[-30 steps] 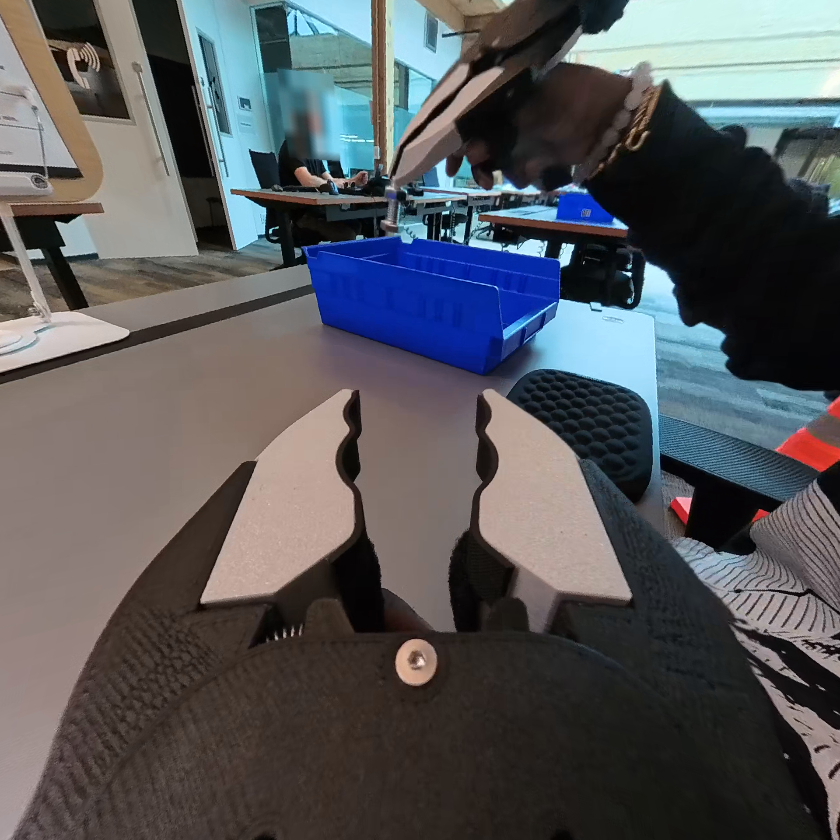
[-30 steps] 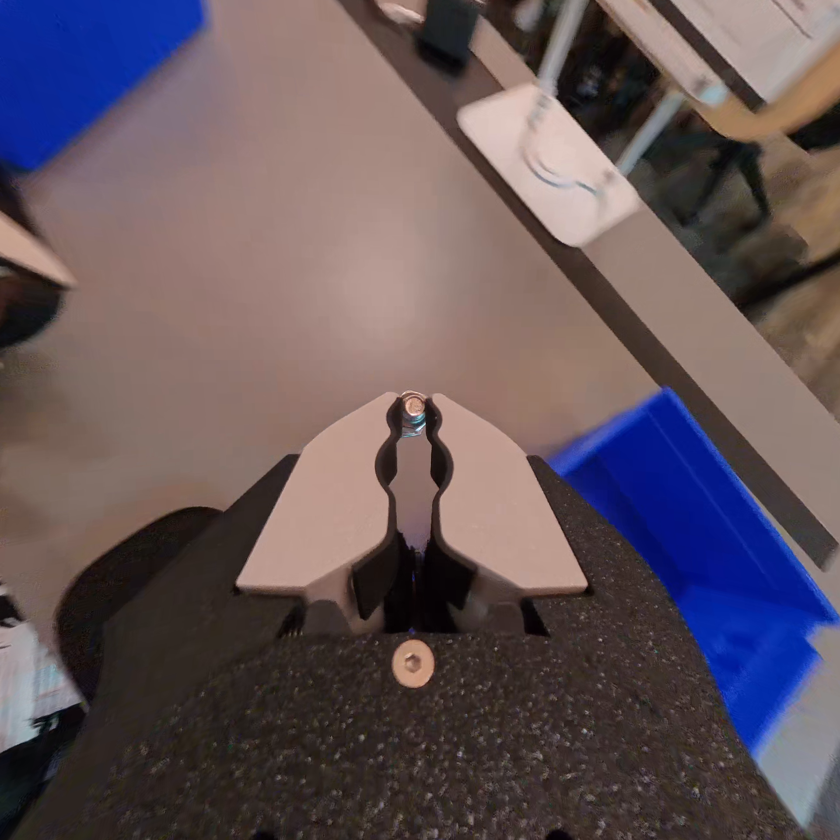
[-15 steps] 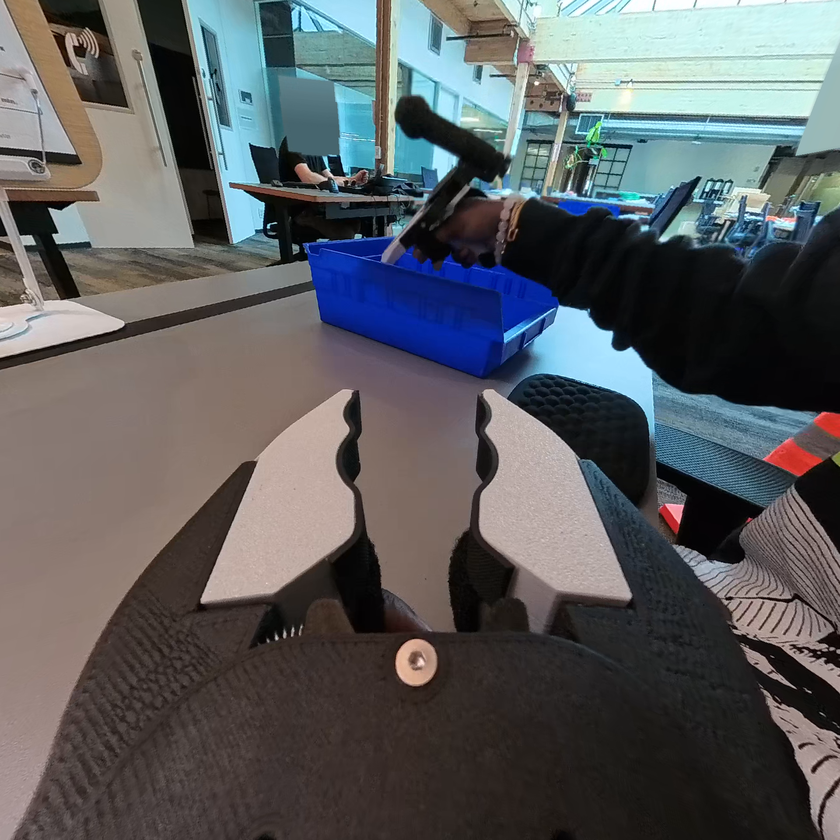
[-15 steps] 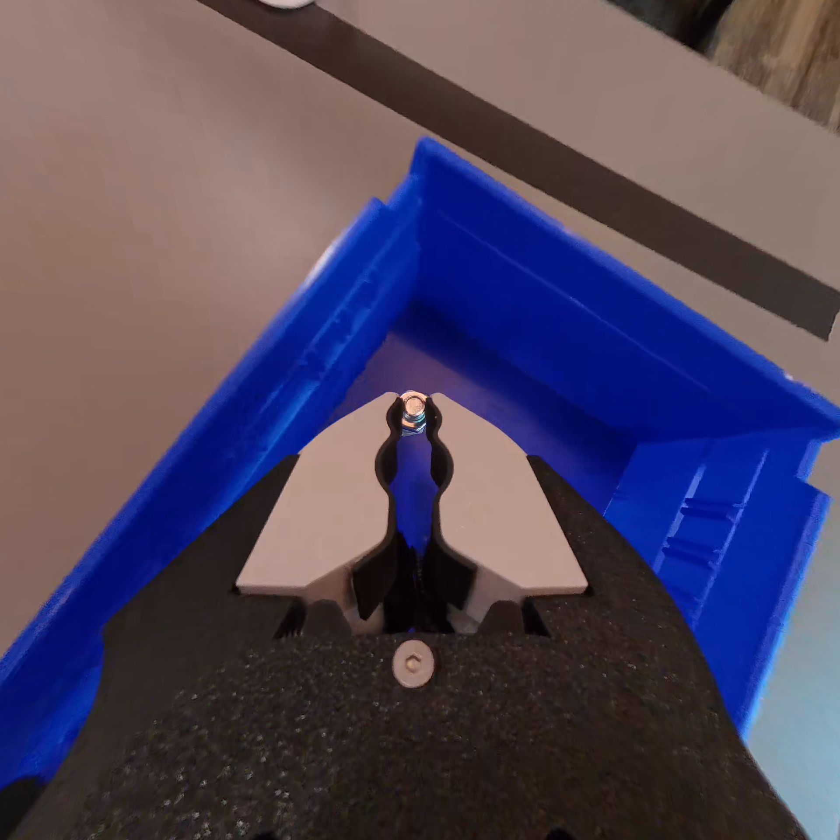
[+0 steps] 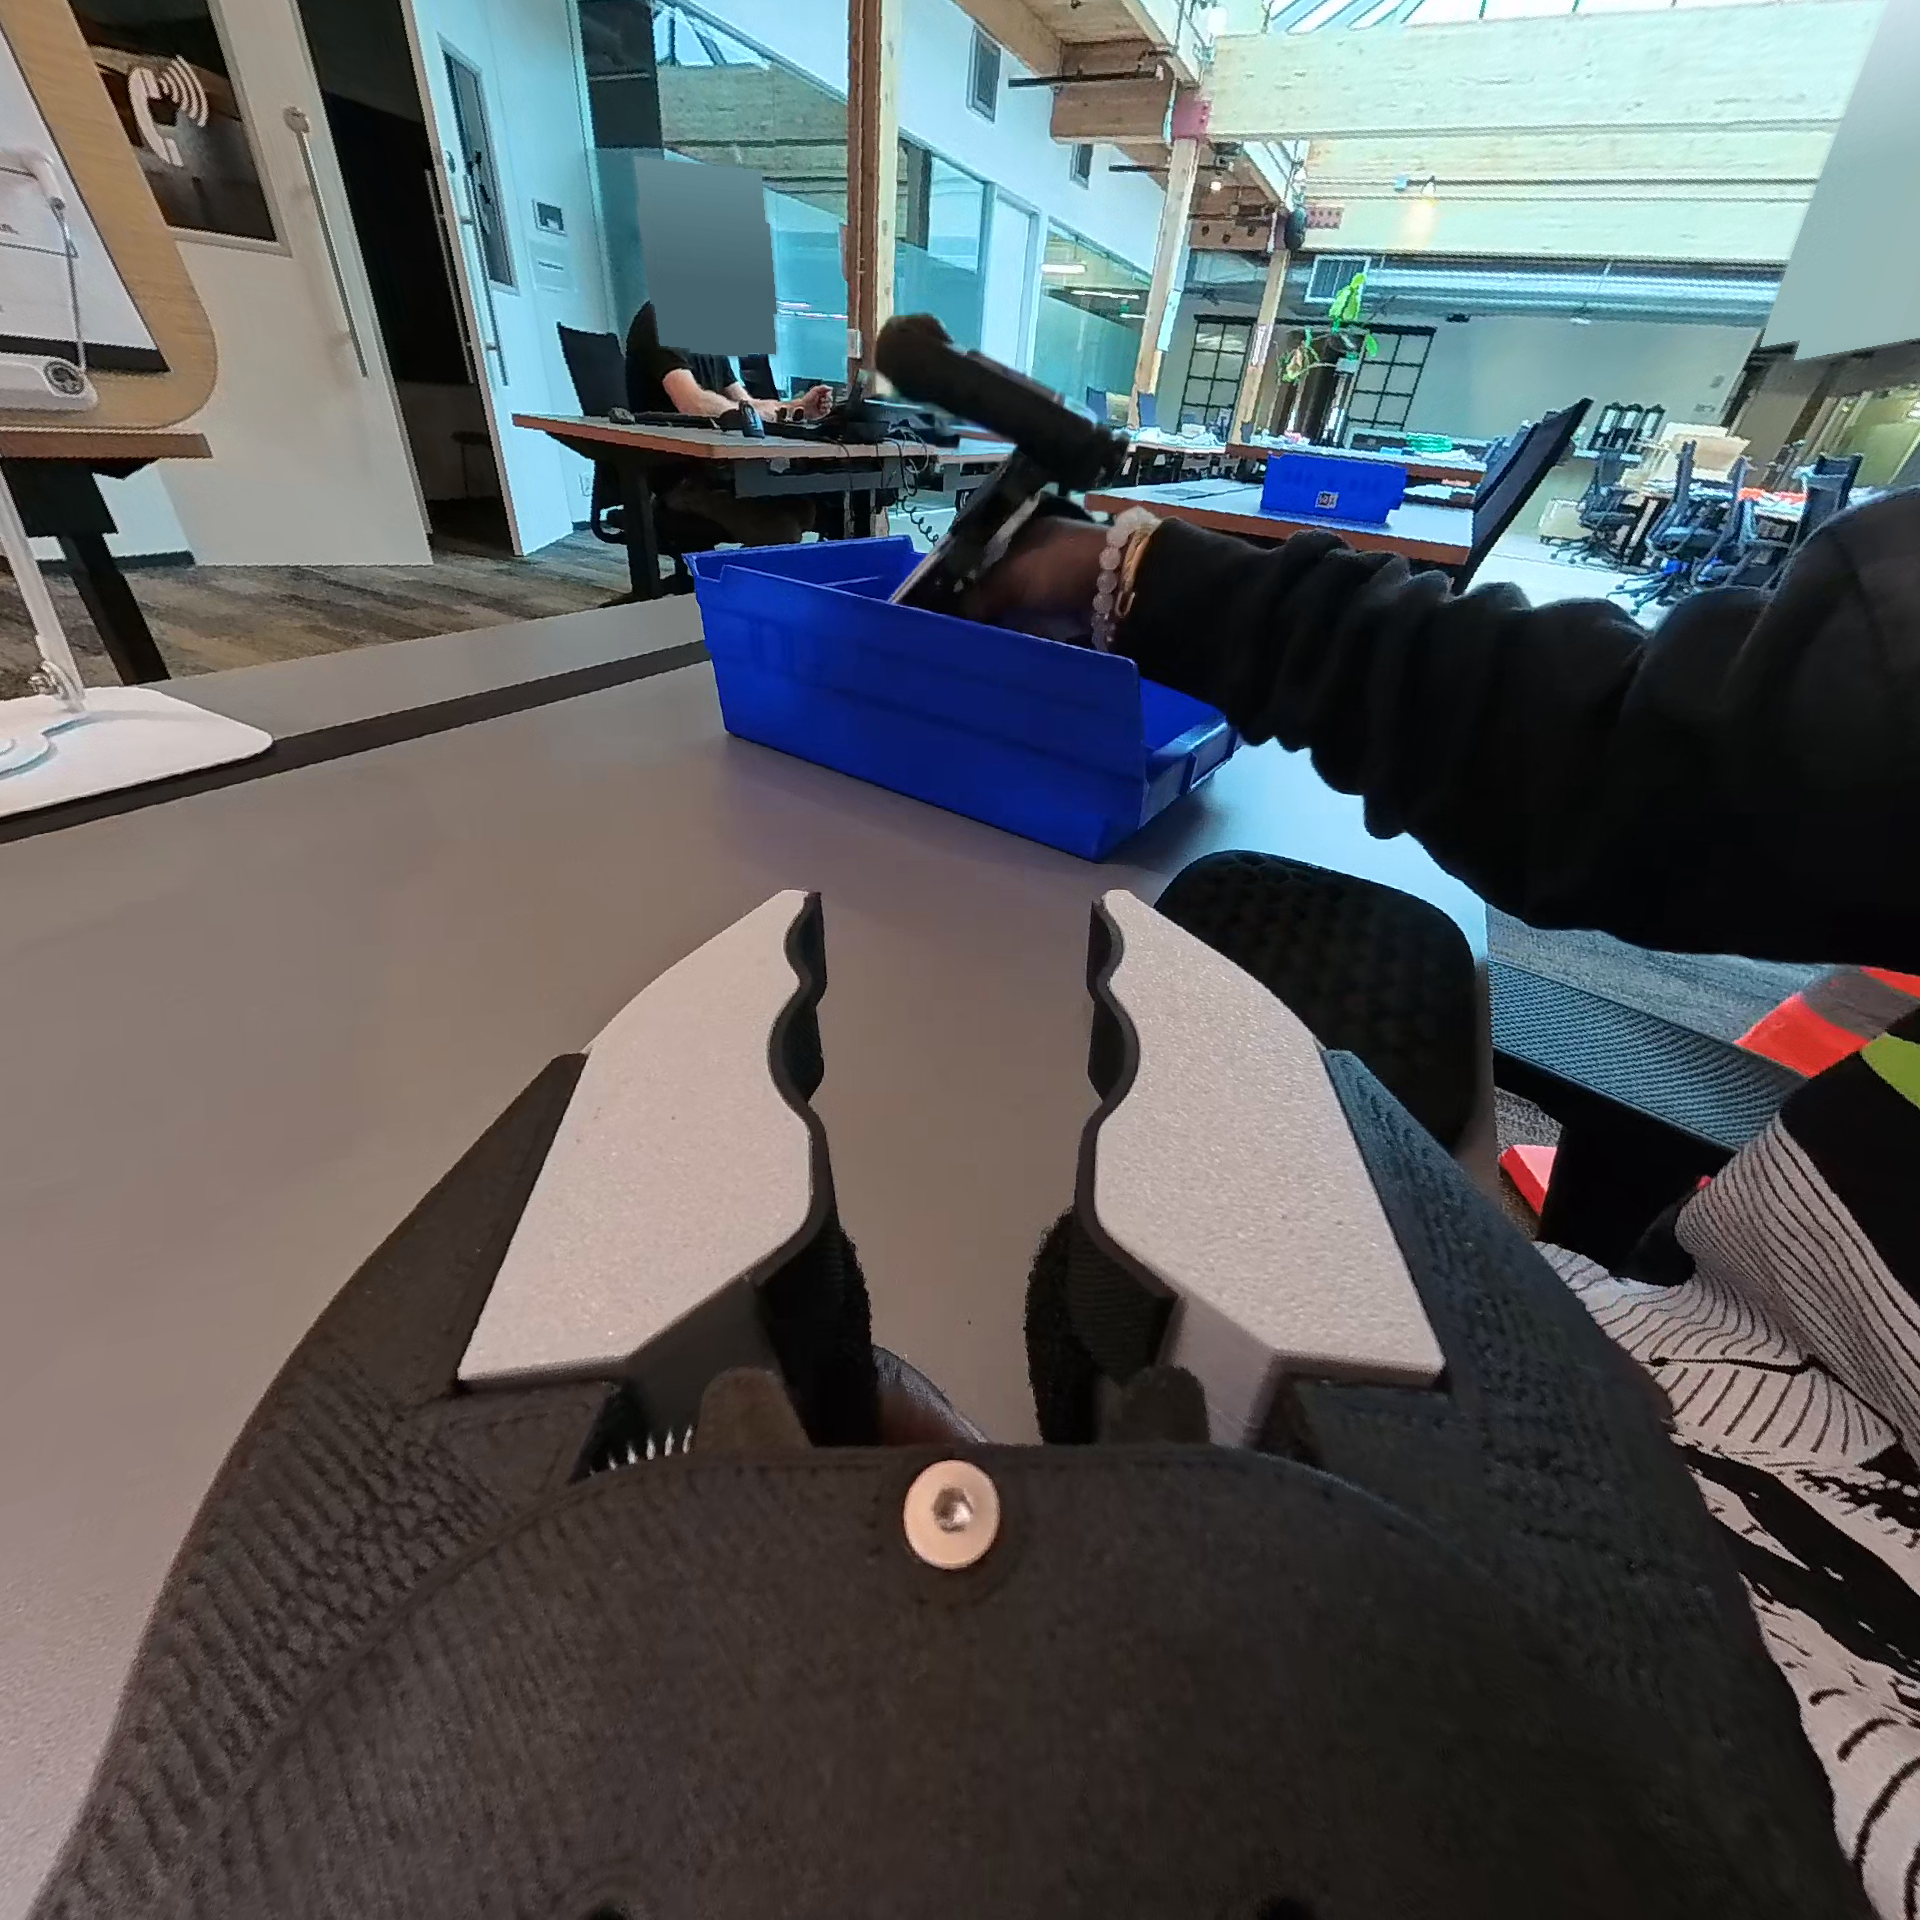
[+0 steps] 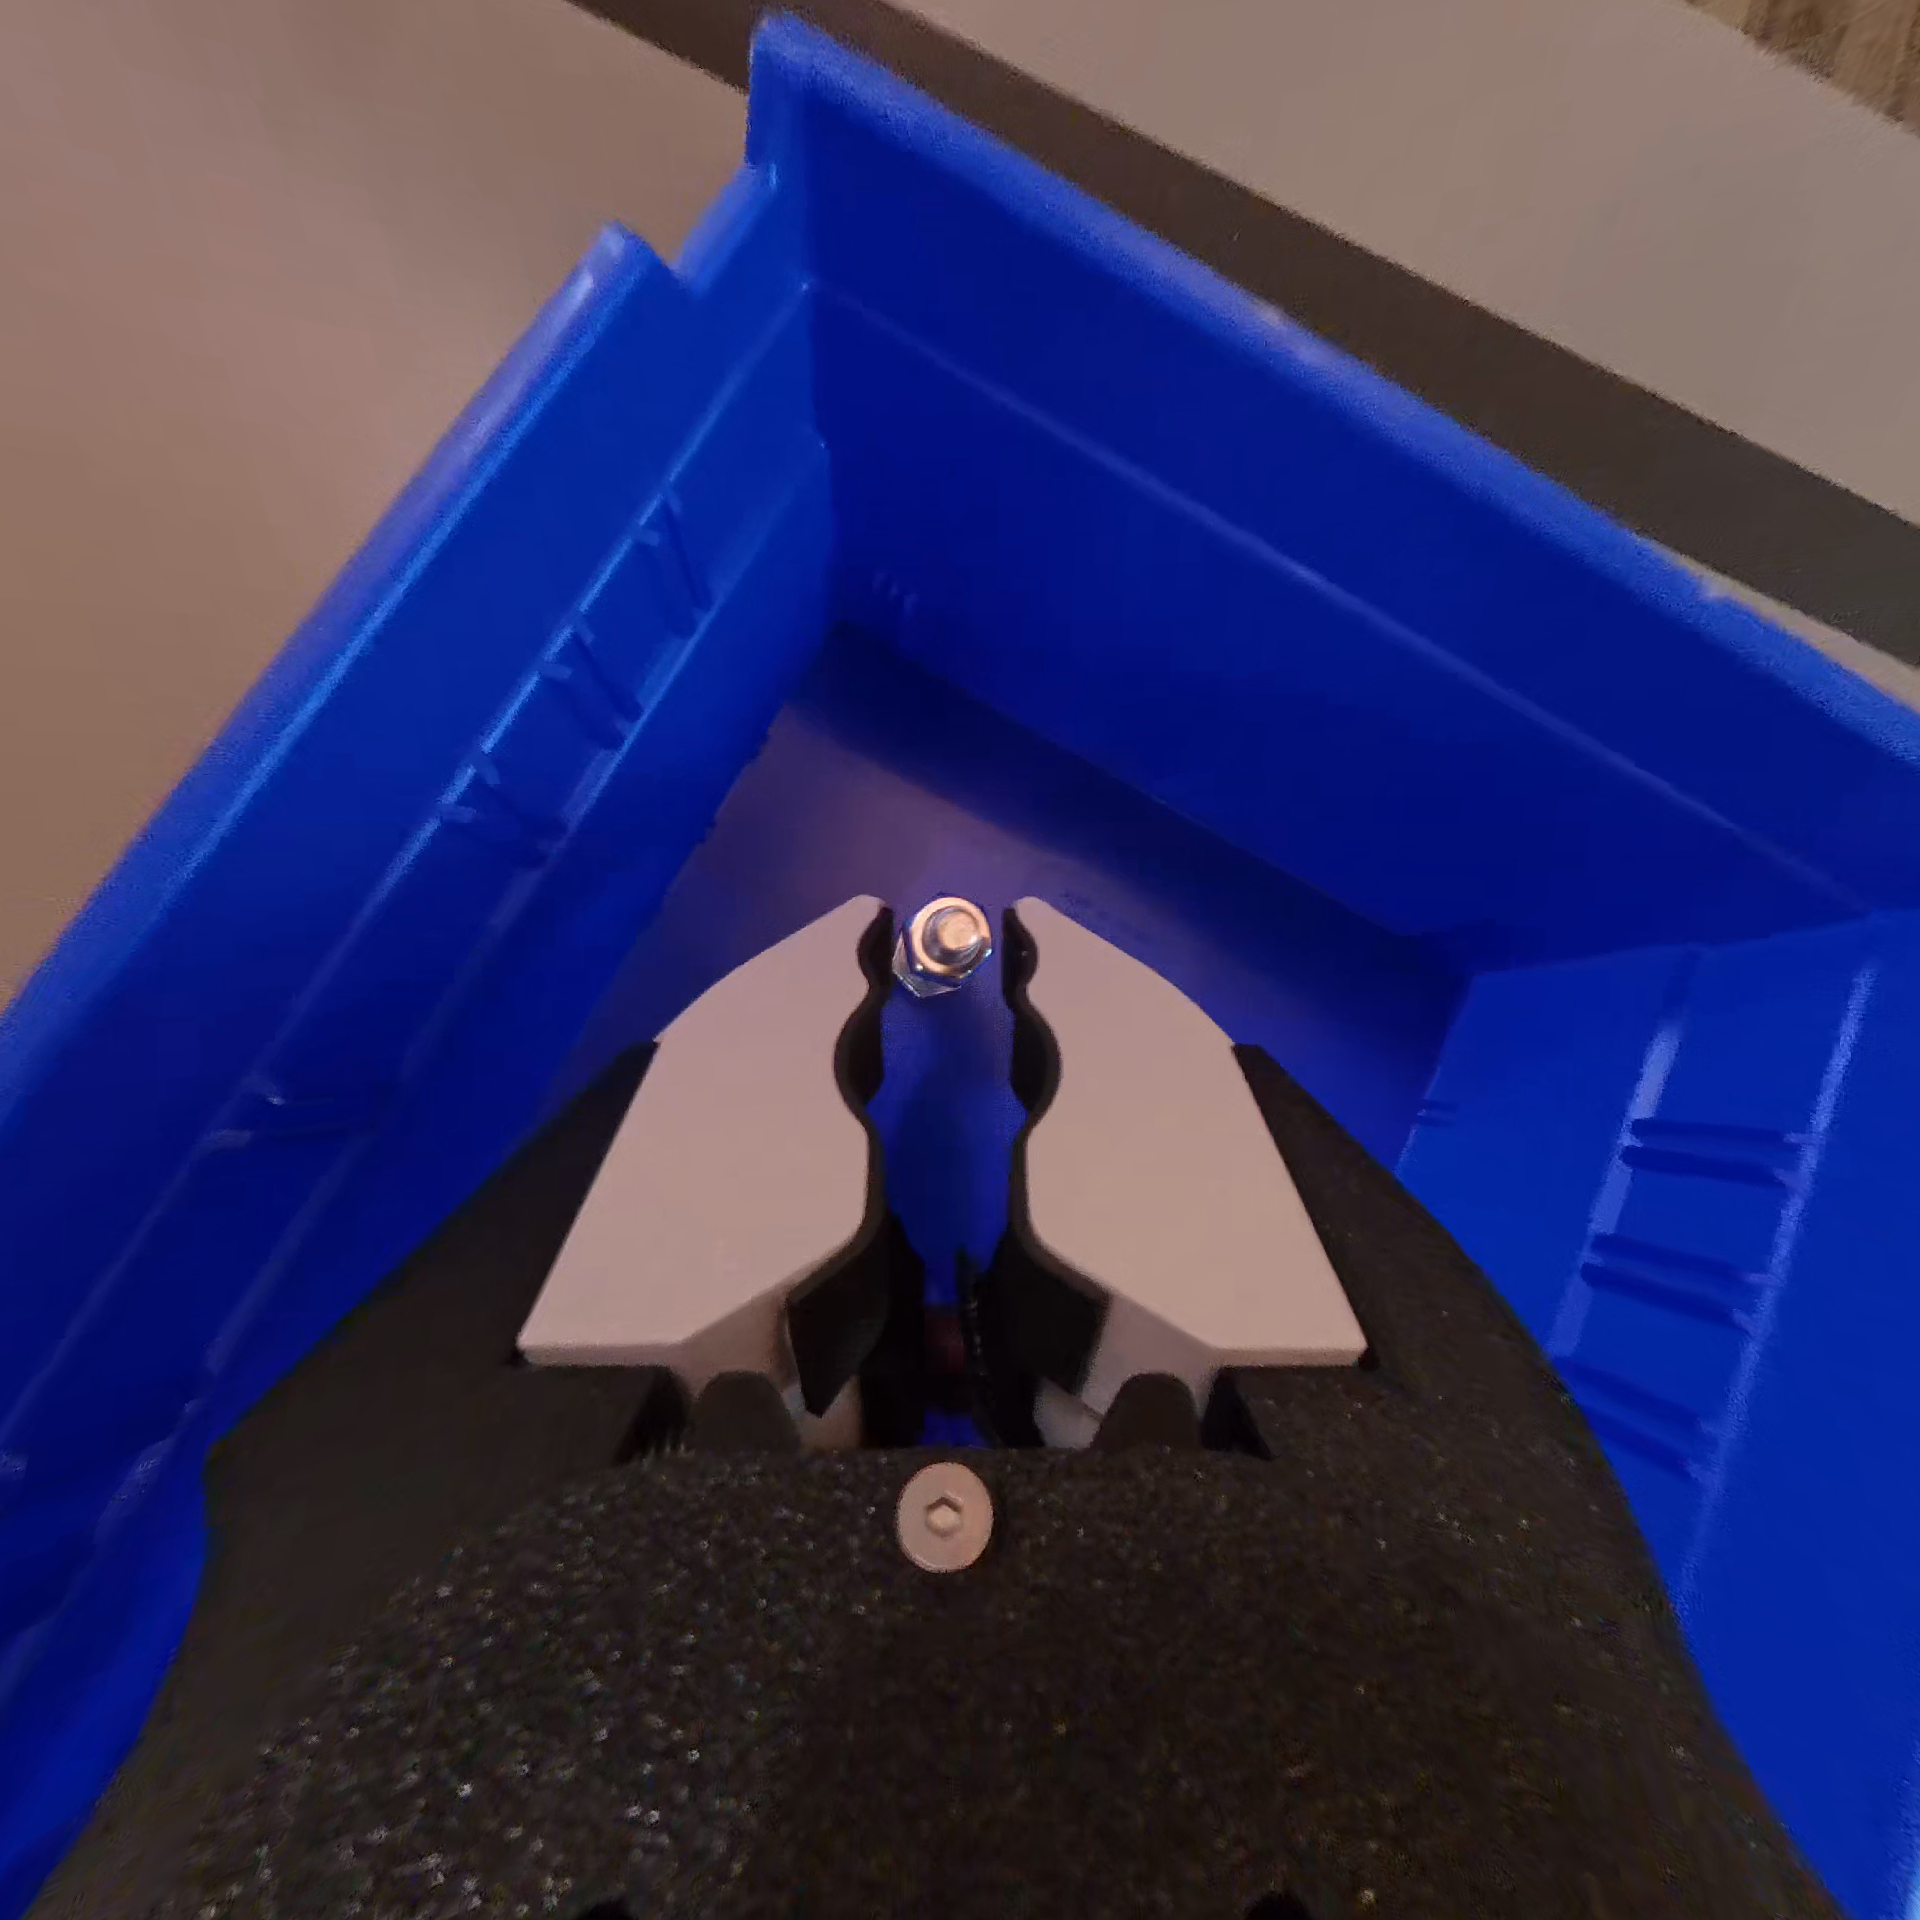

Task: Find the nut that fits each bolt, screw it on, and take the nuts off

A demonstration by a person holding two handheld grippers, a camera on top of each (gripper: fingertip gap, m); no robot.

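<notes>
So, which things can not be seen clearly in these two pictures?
- Blue bin floor: in the left wrist view its near wall hides it; in the right wrist view the right gripper covers much of it.
- Bolt with nut: seen end-on, its length is hidden.
- Right gripper's fingertips: in the left wrist view, hidden behind the bin wall.
- Seated person's head: blurred over.

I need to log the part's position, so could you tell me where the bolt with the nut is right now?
In the right wrist view, the bolt with its nut sits between the parted fingertips of the right gripper, inside the blue bin, near its far corner.
</notes>
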